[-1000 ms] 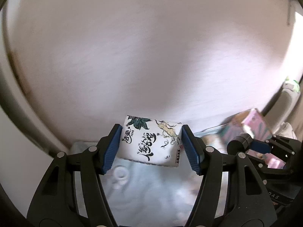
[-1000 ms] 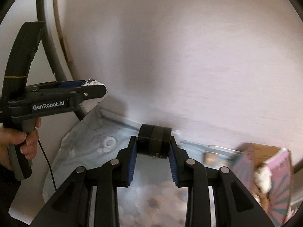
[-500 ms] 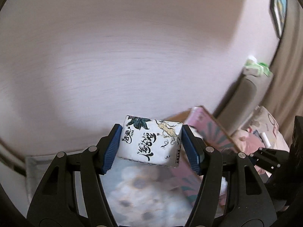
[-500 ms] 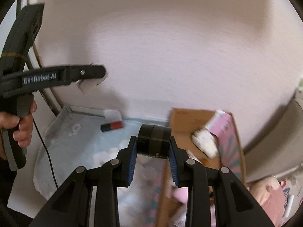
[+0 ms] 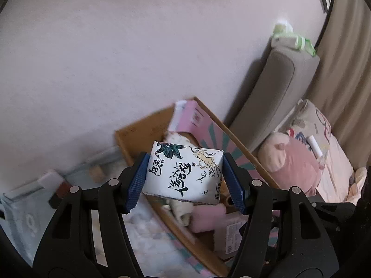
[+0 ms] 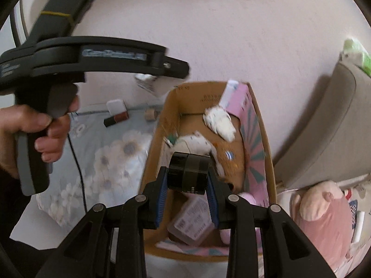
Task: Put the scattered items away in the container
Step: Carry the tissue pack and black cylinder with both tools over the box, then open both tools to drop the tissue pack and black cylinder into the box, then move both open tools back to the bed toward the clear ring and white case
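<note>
My left gripper (image 5: 184, 183) is shut on a white tissue pack (image 5: 183, 172) printed with black brush writing and leaves, held over the near-left edge of the cardboard box (image 5: 141, 132). My right gripper (image 6: 187, 191) is shut on a black cylinder (image 6: 188, 176) and hangs above the open cardboard box (image 6: 172, 108). Inside the box lie a white crumpled cloth (image 6: 219, 121), a pink packet with a label (image 6: 193, 220) and other small items. The left gripper's body (image 6: 97, 60) crosses the upper left of the right wrist view, held by a hand (image 6: 34, 129).
A floral blue-white sheet (image 6: 111, 153) lies left of the box, with a red-and-black block (image 6: 116, 118), a white block (image 6: 116, 106) and a small wooden piece (image 6: 150, 114) on it. A grey headboard (image 6: 324, 125) and a pink plush toy (image 6: 322, 210) are to the right. The wall is close behind.
Both grippers have swung to the right from over the floral sheet to over the cardboard box, each keeping its grip. The box and the plush toy have come into full view.
</note>
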The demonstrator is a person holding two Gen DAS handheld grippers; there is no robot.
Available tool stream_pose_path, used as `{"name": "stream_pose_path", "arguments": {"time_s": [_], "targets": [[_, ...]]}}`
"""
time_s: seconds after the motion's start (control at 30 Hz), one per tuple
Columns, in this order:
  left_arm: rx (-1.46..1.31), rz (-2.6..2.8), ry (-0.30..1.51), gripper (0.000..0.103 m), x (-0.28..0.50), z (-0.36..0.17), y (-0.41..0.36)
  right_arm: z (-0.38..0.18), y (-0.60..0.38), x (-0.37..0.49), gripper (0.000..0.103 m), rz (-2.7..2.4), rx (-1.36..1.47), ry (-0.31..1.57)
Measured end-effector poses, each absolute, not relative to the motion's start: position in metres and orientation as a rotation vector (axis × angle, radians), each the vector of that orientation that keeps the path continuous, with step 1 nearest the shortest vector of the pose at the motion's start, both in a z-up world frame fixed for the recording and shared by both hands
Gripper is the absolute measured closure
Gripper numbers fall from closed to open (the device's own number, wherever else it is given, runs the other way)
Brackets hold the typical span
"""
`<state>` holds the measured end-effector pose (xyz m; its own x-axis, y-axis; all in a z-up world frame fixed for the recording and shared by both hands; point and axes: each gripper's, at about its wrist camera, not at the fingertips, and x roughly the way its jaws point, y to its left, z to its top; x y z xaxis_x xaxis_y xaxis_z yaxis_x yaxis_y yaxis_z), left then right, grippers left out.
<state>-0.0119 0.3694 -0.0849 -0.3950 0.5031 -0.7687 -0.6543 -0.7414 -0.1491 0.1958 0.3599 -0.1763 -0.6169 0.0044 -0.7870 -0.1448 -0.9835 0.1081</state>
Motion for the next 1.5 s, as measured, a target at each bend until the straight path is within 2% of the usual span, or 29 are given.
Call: {"name": "stream_pose_path", "arguments": {"time_s": [0.17, 0.6, 0.67, 0.7, 0.73, 0.8, 1.23, 1.5], "targets": [[-1.132, 2.129, 0.273, 0.043, -0.008, -0.104, 0.398, -0.186, 0.369, 0.204, 0.074, 2.729, -1.373, 0.277], [-1.146, 2.105, 0.313, 0.043, -0.015, -0.108, 0.397, -0.188, 0.378, 0.205, 0.074, 2.737, -1.376, 0.311], [-1.150, 2.079, 0.314, 0.038, -0.014, -0.108, 0.397, -0.188, 0.380, 0.205, 0.074, 2.735, -1.361, 0.320], [-1.163, 2.071, 0.320, 0.029, -0.013, -0.109, 0.398, -0.188, 0.381, 0.204, 0.069, 2.737, -1.362, 0.341], [-1.175, 2.071, 0.326, 0.013, -0.014, -0.109, 0.399, -0.188, 0.382, 0.202, 0.051, 2.735, -1.370, 0.358], [-1.180, 2.087, 0.327, 0.000, -0.016, -0.107, 0.396, -0.188, 0.384, 0.200, 0.037, 2.706, -1.371, 0.385], [-1.152, 2.178, 0.257, 0.000, -0.022, -0.066, 0.324, -0.160, 0.381, 0.208, 0.037, 2.688, -1.253, 0.406], [-1.116, 2.335, 0.119, 0.000, -0.038, -0.030, 0.237, -0.133, 0.360, 0.198, 0.037, 2.725, -1.168, 0.361]]}}
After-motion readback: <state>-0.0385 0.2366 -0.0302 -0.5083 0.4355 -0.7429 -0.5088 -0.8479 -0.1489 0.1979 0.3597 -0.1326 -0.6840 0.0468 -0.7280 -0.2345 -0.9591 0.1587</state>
